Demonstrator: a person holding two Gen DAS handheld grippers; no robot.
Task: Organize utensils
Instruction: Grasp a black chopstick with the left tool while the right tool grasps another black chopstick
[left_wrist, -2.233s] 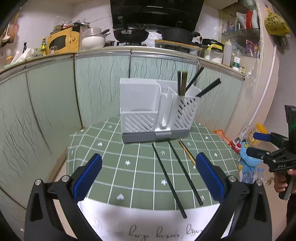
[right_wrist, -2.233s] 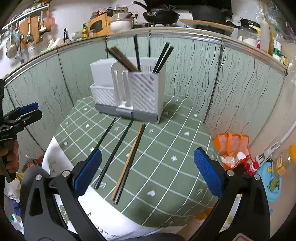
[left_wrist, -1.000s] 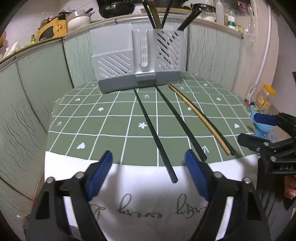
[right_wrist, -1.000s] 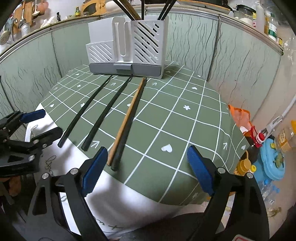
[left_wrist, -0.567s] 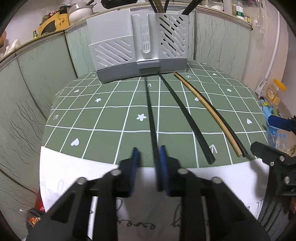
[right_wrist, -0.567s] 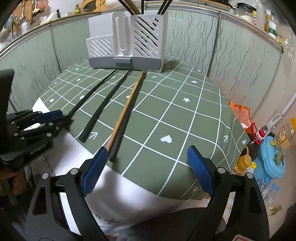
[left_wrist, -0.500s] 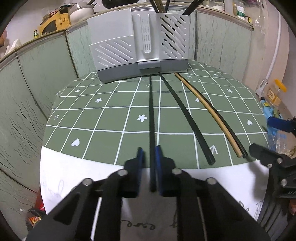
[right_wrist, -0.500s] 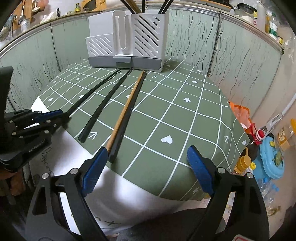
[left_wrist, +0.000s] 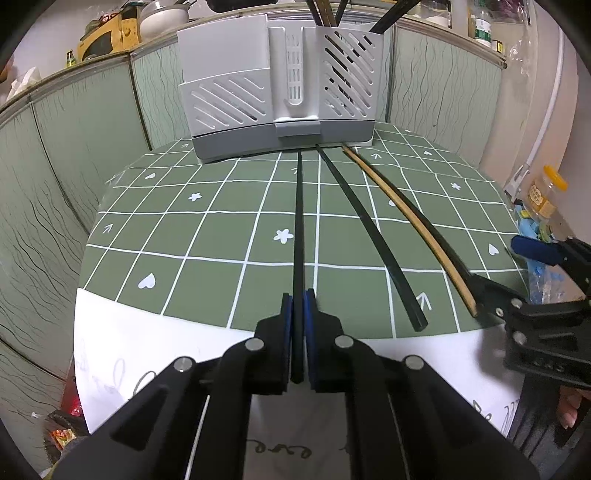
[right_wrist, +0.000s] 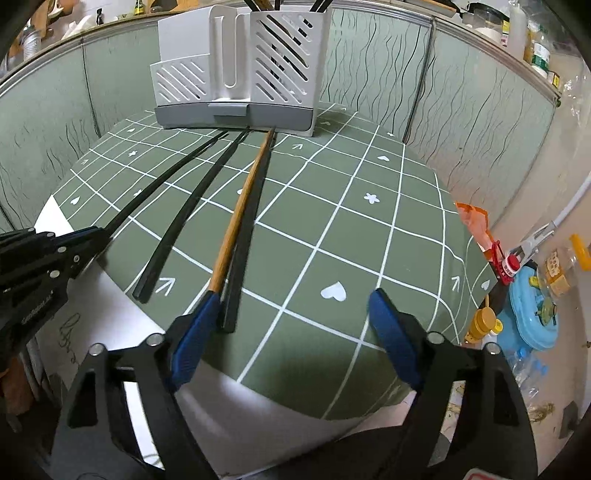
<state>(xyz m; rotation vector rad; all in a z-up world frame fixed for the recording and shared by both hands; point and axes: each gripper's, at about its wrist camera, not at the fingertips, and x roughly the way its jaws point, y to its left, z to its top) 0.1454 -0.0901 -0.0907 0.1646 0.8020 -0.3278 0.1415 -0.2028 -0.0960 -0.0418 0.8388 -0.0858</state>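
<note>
Matt wooden chopstick on smooth green tablecloth.

No brand, number or label reads clearly. Handwriting on the white paper under the green checked tablecloth lies upside down and illegible. White hearts, stars and arrows mark the cloth; the jar label beside the table is blurred.

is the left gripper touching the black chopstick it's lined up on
Touching. In the left wrist view the left gripper has both blue pads pressed against the black chopstick, no gap either side.
</note>
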